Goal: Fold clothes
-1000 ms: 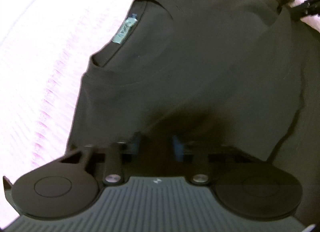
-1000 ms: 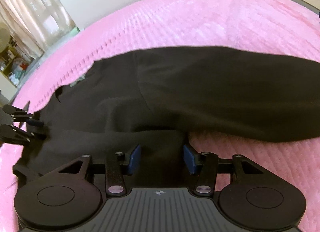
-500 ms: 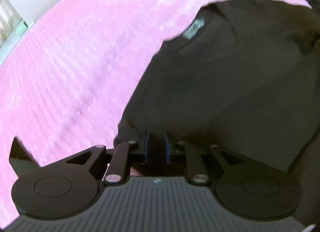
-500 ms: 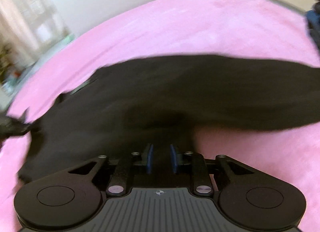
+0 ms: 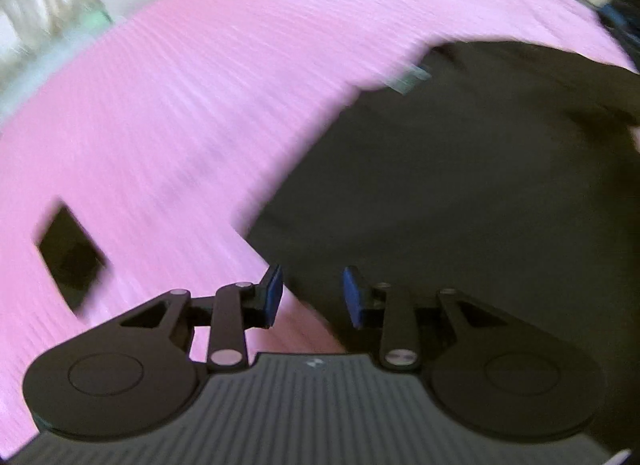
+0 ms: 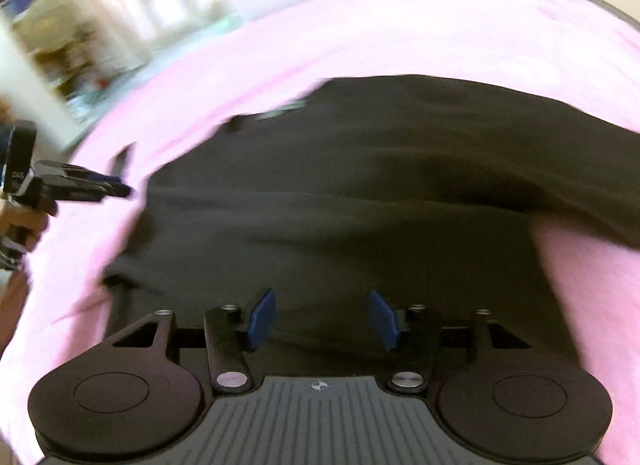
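A black T-shirt (image 5: 460, 193) lies on a pink bedspread (image 5: 180, 113), its pale neck label (image 5: 410, 79) at the far edge. My left gripper (image 5: 314, 299) hovers over the shirt's near left edge. Its jaws are opening and the blue pads (image 5: 274, 297) press on nothing. In the right wrist view the shirt (image 6: 380, 185) fills the middle, with the label (image 6: 284, 111) near its top left. My right gripper (image 6: 323, 319) hangs above the cloth, jaws opening, no fabric pinched. The left gripper (image 6: 116, 188) shows at the left edge, just off the shirt.
The pink bedspread (image 6: 460, 25) spreads out on all sides of the shirt. A dark rectangular shape (image 5: 70, 253) shows over it at the left, blurred. A hand (image 6: 24, 225) holds the left gripper. Curtains and blurred furniture (image 6: 100, 33) stand beyond the bed.
Both grippers were shut on shirt fabric half a second ago; now both have let go and stand open. Both have drawn back and up, and the shirt lies on the bedspread.
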Motion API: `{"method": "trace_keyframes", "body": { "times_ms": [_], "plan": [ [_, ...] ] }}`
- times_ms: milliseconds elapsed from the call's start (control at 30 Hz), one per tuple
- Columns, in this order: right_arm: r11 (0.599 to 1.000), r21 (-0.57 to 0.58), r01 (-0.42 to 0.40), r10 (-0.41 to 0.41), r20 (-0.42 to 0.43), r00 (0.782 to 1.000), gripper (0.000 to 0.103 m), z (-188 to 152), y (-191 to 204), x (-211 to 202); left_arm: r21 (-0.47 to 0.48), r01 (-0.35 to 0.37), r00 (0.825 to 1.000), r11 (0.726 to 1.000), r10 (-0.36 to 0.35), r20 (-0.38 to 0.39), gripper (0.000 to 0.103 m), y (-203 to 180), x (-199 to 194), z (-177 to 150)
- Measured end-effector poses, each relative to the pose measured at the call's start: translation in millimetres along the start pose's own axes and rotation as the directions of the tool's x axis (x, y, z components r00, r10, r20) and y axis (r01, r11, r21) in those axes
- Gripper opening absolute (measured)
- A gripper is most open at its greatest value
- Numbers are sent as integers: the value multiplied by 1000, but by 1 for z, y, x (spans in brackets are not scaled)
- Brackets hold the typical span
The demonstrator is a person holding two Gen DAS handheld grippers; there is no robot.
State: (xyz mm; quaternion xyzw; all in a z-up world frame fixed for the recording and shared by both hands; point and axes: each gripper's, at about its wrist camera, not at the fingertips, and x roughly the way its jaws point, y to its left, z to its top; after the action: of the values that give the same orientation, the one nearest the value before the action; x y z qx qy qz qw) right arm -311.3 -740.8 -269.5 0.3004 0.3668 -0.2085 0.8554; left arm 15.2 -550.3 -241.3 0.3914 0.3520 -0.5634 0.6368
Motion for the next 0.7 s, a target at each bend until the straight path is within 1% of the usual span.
{"method": "trace_keyframes", "body": {
  "times_ms": [33,67,133,167,200,267,333,400,467,500,533,567,633,667,700],
  "plan": [
    [1000,-3,-13,13,-13,1000,56,-1,4,10,34,44,998,998,-43,-40,30,-16,-1,-17],
    [1000,12,-12,12,-36,999,56,-3,2,19,73,64,995,995,-59,-75,29,-29,-1,-32],
    [998,63,13,-7,-91,996,56,-11,-7,33,150,76,988,986,-55,-142,28,-52,3,-63],
    [995,92,28,-17,-111,994,56,-15,-14,33,176,70,989,982,-45,-142,28,-57,2,-72],
    [993,115,33,-19,-126,992,56,-19,-20,30,165,63,988,984,-39,-147,28,-58,0,-75],
    [989,132,67,-48,-142,989,56,-22,-28,18,144,50,987,988,-27,-157,28,-59,-4,-79],
    [984,163,77,-62,-96,993,56,-20,-38,1,112,23,992,993,-9,-122,28,-58,-16,-76],
    [972,221,86,-79,-37,996,56,-15,-54,-9,91,12,996,996,-4,-89,28,-61,-24,-73],
    [947,298,120,-106,-65,992,56,-12,-75,-2,80,31,993,996,-21,-114,29,-68,-19,-71],
    [931,335,141,-118,-87,989,56,-10,-86,3,90,28,991,996,-16,-130,29,-73,-16,-70],
    [920,367,135,-112,-82,990,56,-8,-95,4,99,25,989,995,-10,-145,29,-78,-13,-70],
    [926,356,127,-114,-56,992,56,-1,-96,2,105,19,990,994,-4,-143,29,-83,-14,-67],
    [952,283,115,-121,6,993,56,17,-93,-5,89,13,991,996,-1,-132,32,-90,-21,-59],
    [963,251,98,-108,27,994,56,24,-94,-3,81,11,991,997,-1,-131,33,-92,-22,-56],
    [966,244,81,-92,32,995,56,31,-100,2,74,10,991,997,0,-134,33,-95,-23,-54]
  ]
}}
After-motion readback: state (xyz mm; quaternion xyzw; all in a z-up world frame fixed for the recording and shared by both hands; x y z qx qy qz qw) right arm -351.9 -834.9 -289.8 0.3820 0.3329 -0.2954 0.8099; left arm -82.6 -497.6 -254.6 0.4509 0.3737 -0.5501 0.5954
